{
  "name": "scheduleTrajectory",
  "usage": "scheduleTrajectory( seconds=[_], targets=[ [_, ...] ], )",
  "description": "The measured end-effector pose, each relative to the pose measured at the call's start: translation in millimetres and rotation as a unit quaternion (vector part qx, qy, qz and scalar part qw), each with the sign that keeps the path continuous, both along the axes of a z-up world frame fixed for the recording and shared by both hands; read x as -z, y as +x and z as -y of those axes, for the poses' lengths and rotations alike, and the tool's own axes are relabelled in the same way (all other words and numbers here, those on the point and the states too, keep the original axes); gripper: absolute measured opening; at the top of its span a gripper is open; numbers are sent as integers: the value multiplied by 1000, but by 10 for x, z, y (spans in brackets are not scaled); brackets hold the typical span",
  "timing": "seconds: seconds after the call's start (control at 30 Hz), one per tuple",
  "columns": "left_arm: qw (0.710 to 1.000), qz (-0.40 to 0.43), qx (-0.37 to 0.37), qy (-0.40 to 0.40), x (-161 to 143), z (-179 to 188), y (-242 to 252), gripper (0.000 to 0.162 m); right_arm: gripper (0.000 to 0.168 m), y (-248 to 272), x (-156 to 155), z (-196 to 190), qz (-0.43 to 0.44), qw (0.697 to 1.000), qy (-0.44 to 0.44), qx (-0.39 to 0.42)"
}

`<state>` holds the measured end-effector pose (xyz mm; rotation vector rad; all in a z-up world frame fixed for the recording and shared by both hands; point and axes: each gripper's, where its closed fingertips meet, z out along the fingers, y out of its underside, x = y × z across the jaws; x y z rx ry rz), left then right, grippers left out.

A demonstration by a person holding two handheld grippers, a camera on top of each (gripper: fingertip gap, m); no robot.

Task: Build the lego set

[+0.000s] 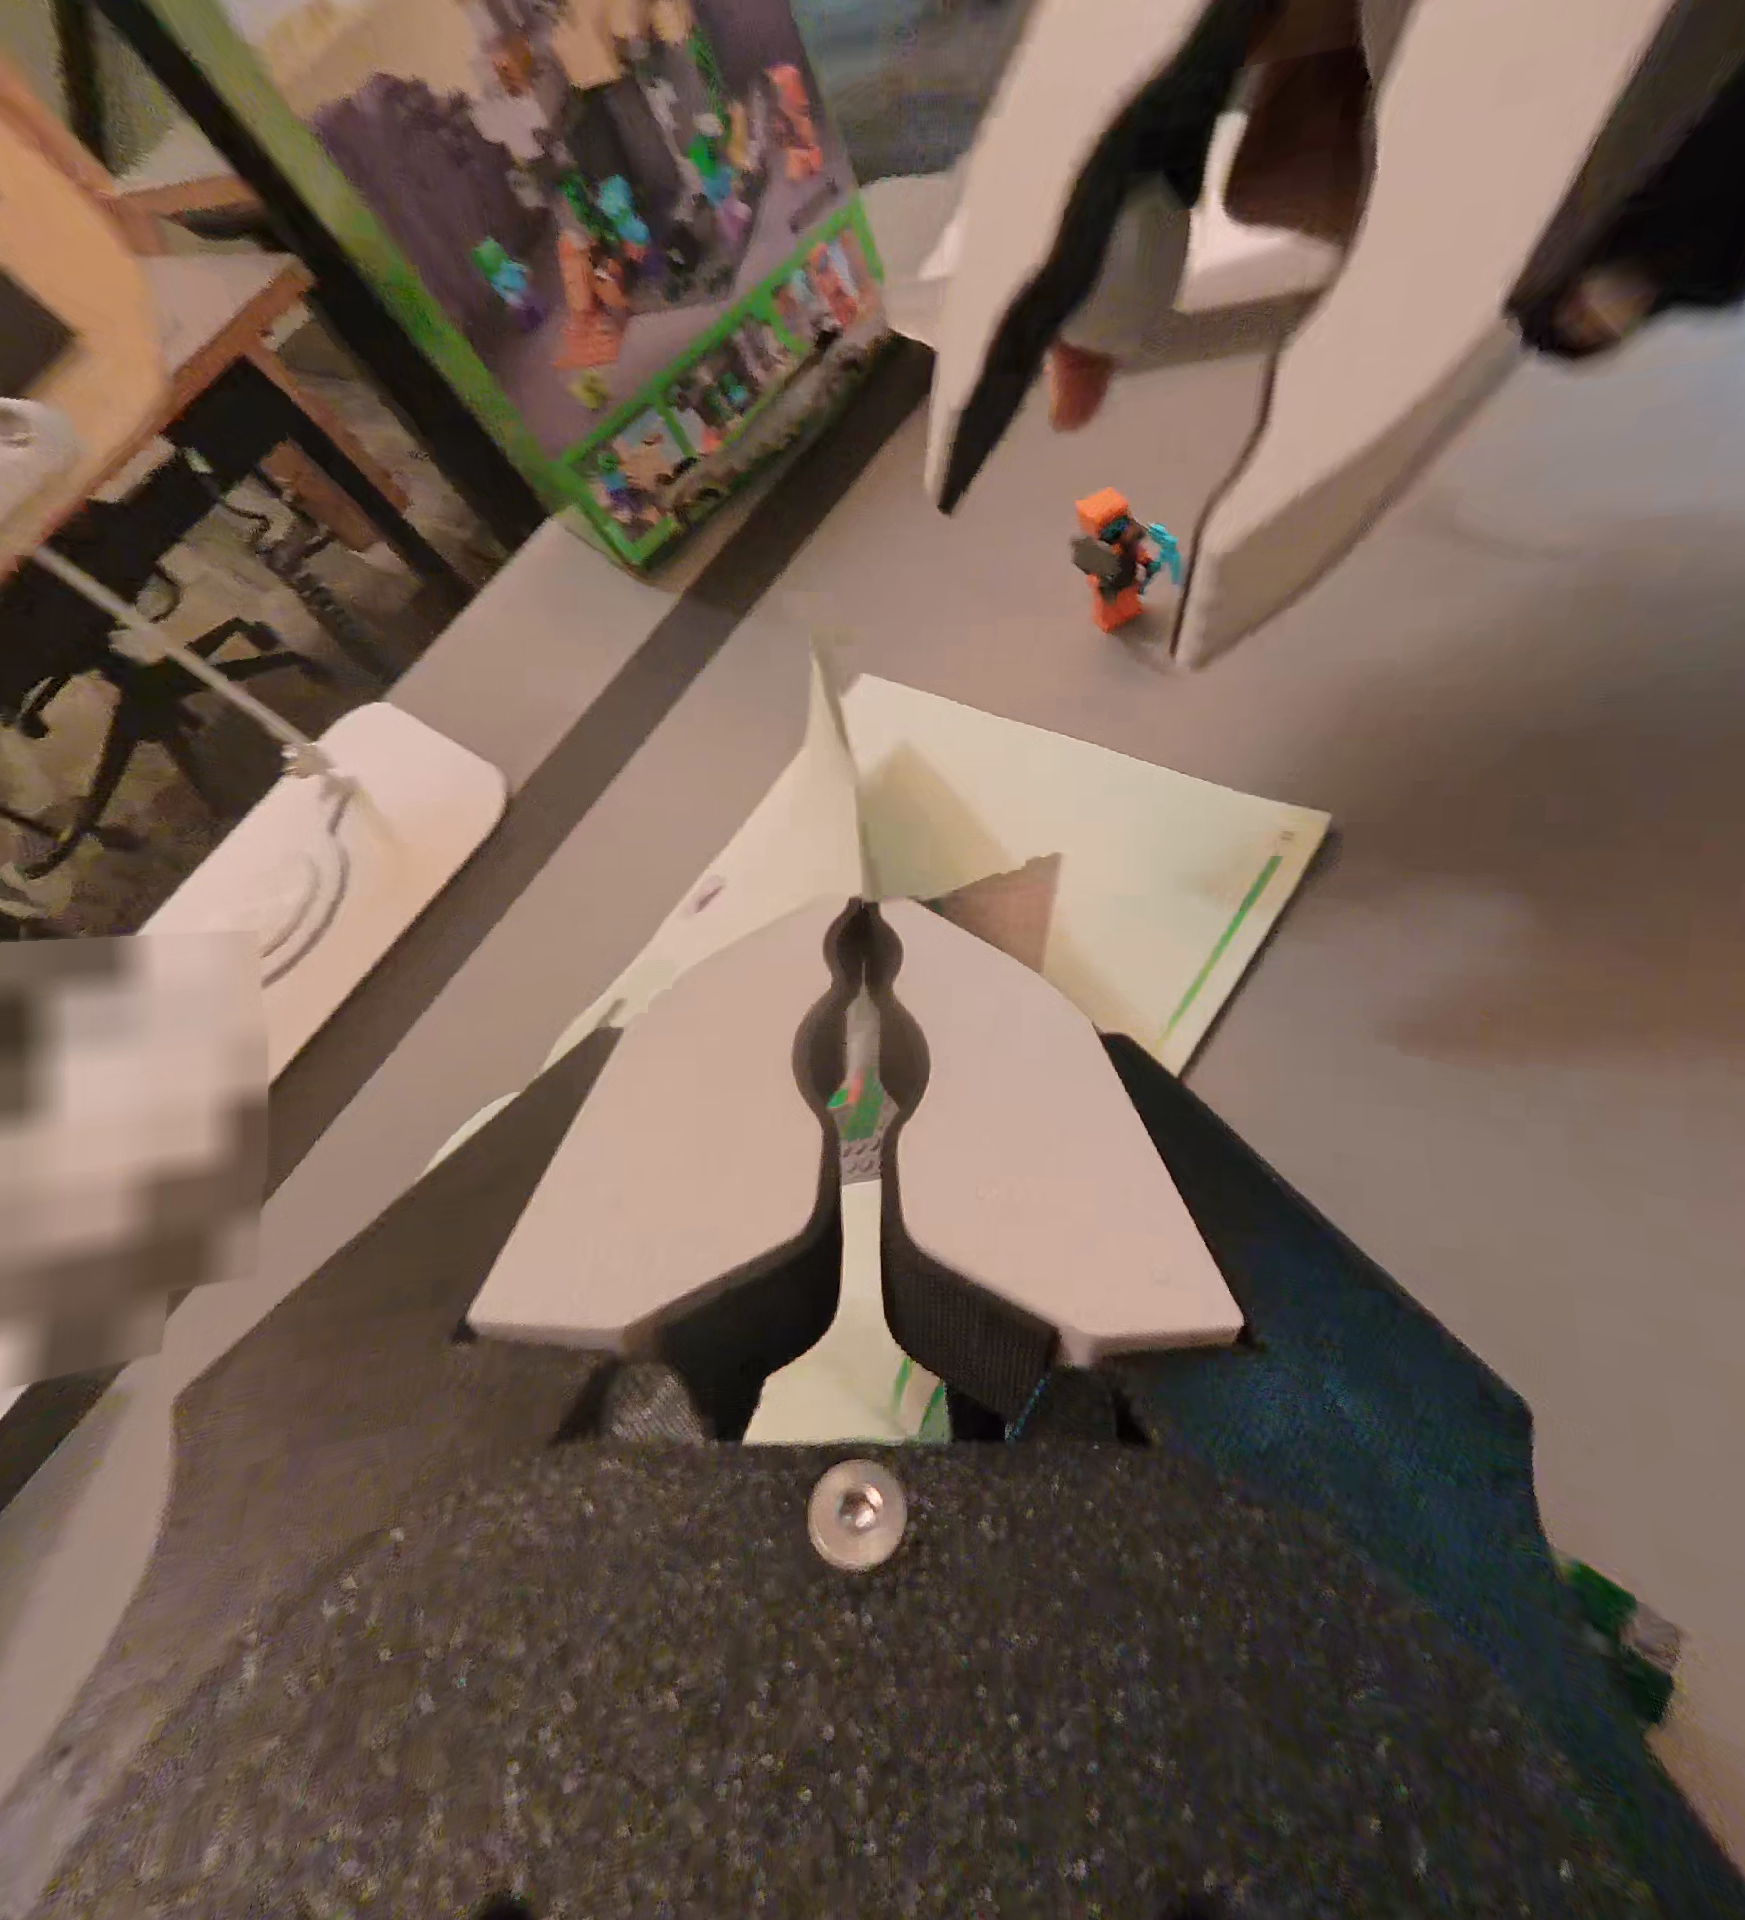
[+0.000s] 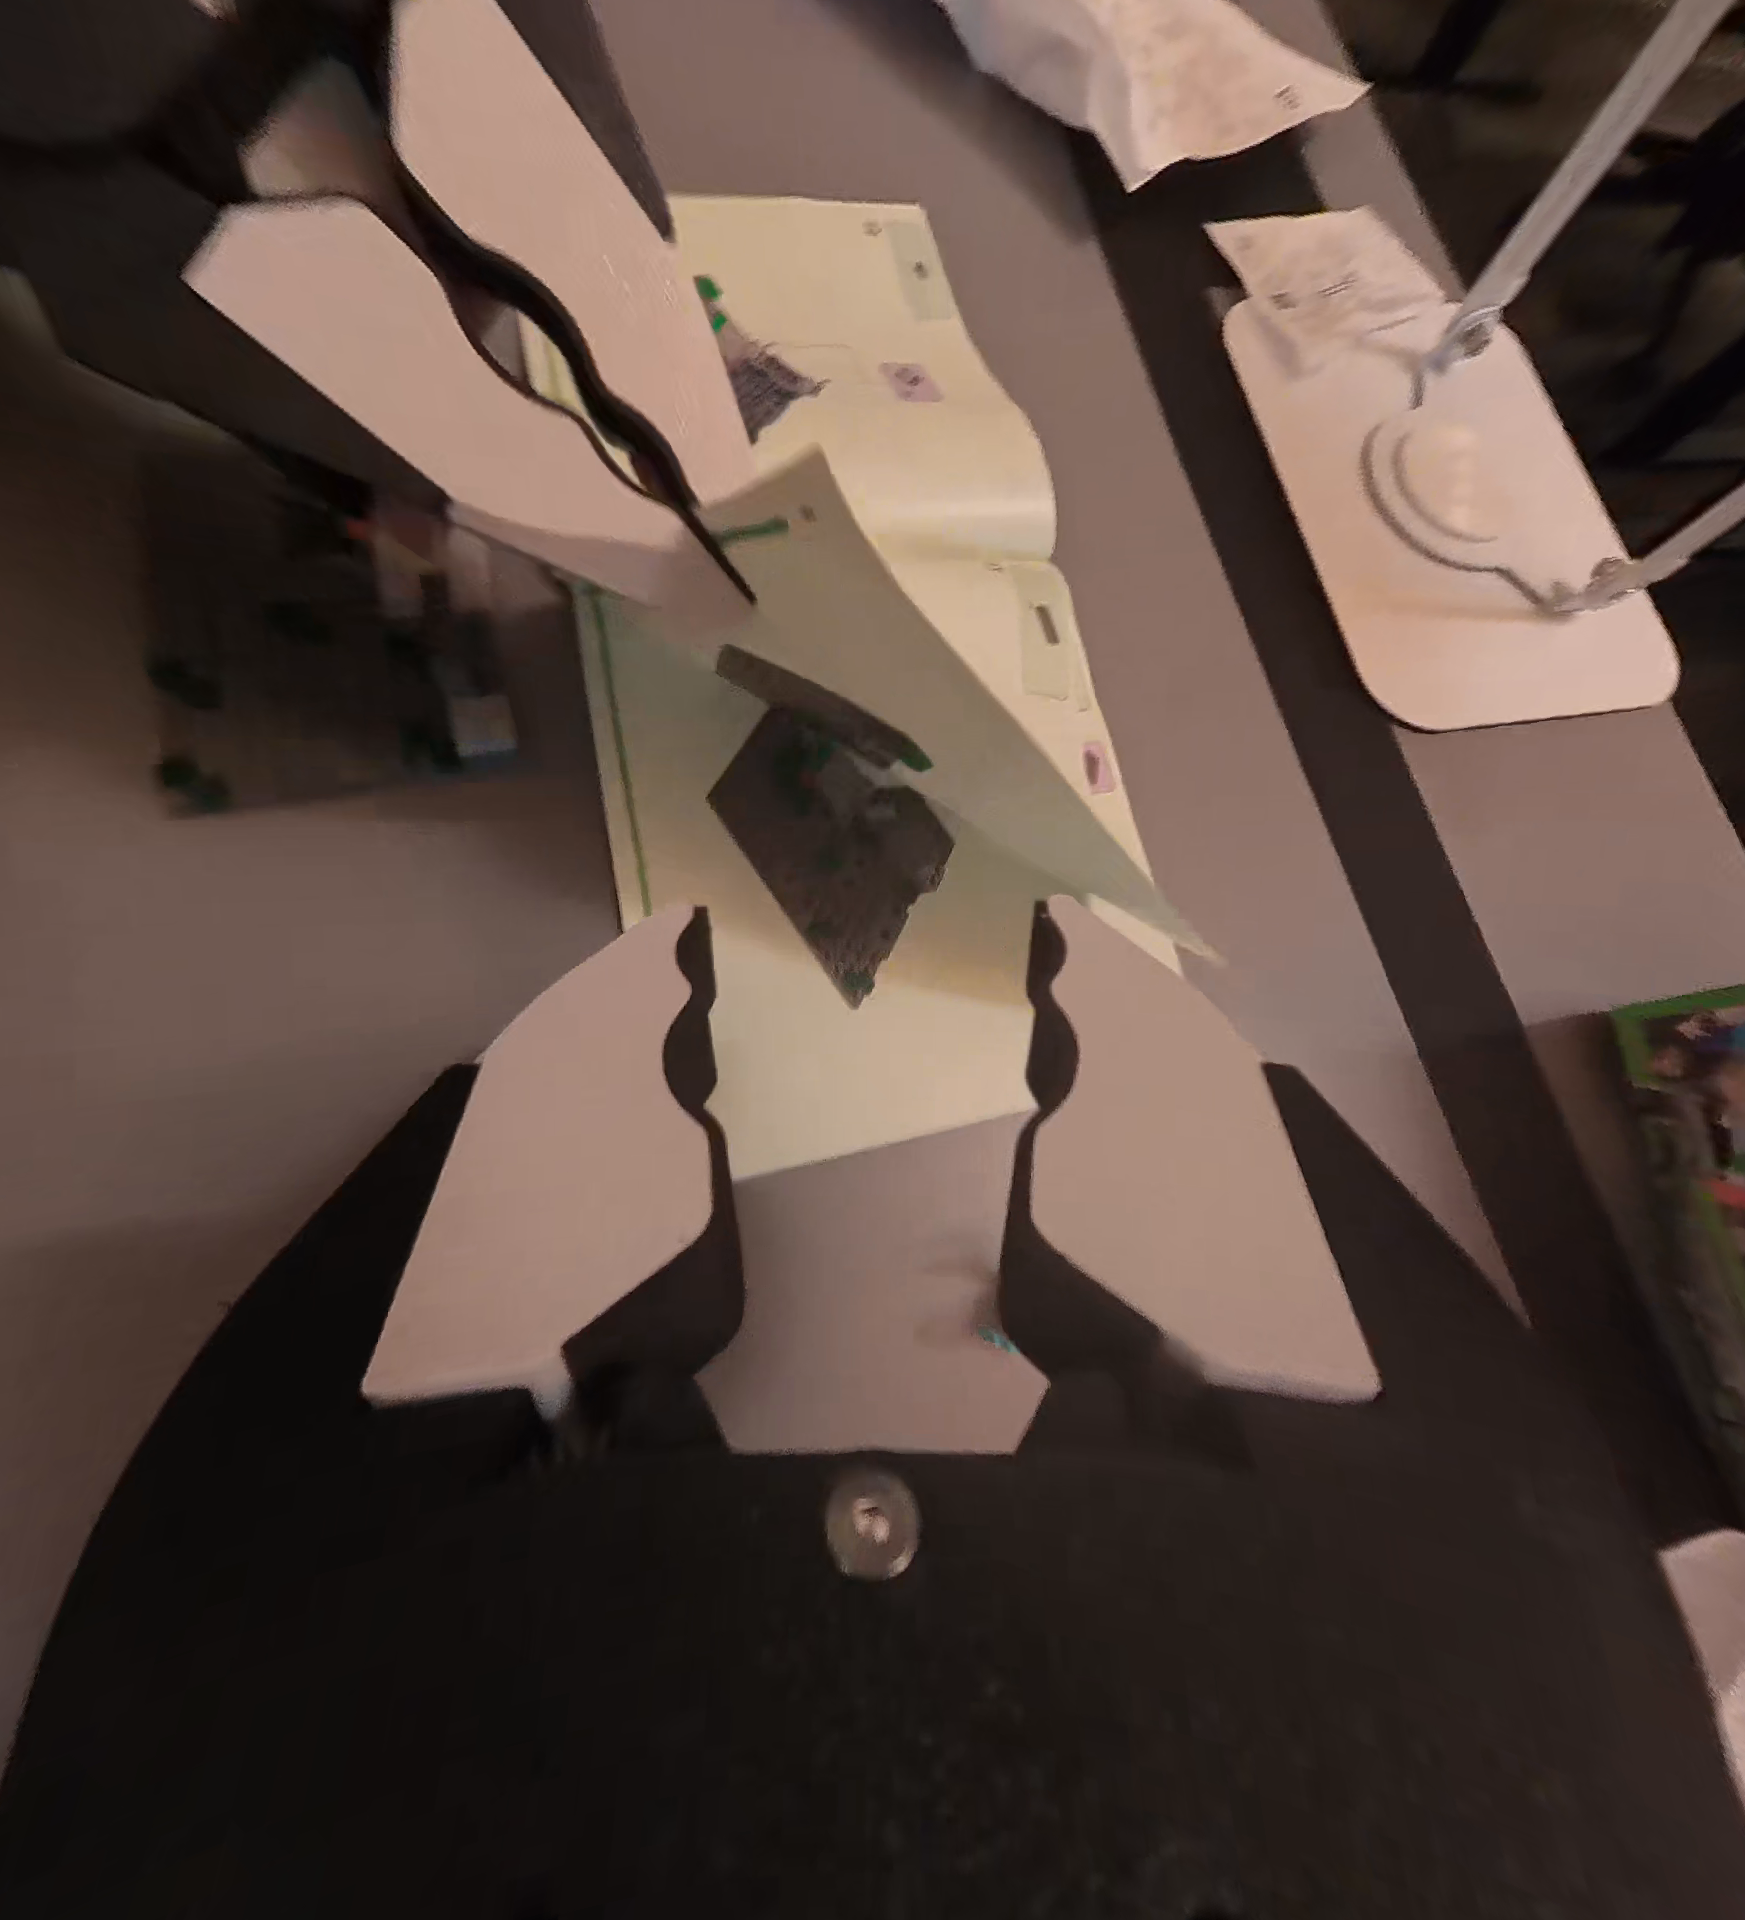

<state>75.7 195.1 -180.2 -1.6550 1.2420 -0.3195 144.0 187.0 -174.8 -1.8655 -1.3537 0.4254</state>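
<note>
Clamped tight on a lifted page (image 1: 837, 790) of the instruction booklet (image 1: 1107, 831), left gripper (image 1: 866, 914) at centre frame in the left wrist view; spread wide and holding nothing, right gripper (image 2: 873, 920) at centre of the right wrist view, poised above the same booklet. Seen from the right wrist view: page (image 2: 909, 665) pinched by its corner near the upper left of the frame and arched over the open spread, a printed picture of a dark baseplate showing beneath it. Judged step: turning to the next page of the build guide, assembly itself paused.

Outward from the booklet: partly built dark model (image 2: 328, 665) with green studs at left of the right wrist view, blurred and hard to read in detail. Small orange minifigure (image 1: 1115, 566) standing on the grey table (image 1: 1470, 1143) at upper right of the left wrist view, just beside one fingertip of the right gripper (image 1: 1065, 582). Green-edged set box (image 1: 639, 281) upright at upper centre there. White rounded pad (image 2: 1450, 520) with a clear stand on it at upper right of the right wrist view; crumpled white paper (image 2: 1159, 73) along the top edge.

Risks from here, as a judgement: thin page torn or creased by too hard a pull against the spine; whole booklet dragged across the table, with no second hold pinning it; minifigure toppled by a careless sweep of the open gripper nearby.
</note>
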Motion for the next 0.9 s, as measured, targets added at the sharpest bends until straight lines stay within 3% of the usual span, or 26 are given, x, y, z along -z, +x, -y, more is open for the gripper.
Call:
scheduleTrajectory(
  seconds=[0.17,0.33,0.67,0.9],
  targets=[
    [996,61,-63,10,-298,-135,-434,0,62,-468,87,-67,-80,996,12,47],
    [988,100,-119,7,-408,-217,-925,0,61,-1108,253,-96,-112,992,6,51],
    [969,129,-208,-31,-130,-137,-1733,1,55,-1761,518,-419,-97,994,-36,41],
    [956,152,-240,-79,35,21,-2159,5,56,-2083,721,-513,-11,998,-61,-8]
  ],
)
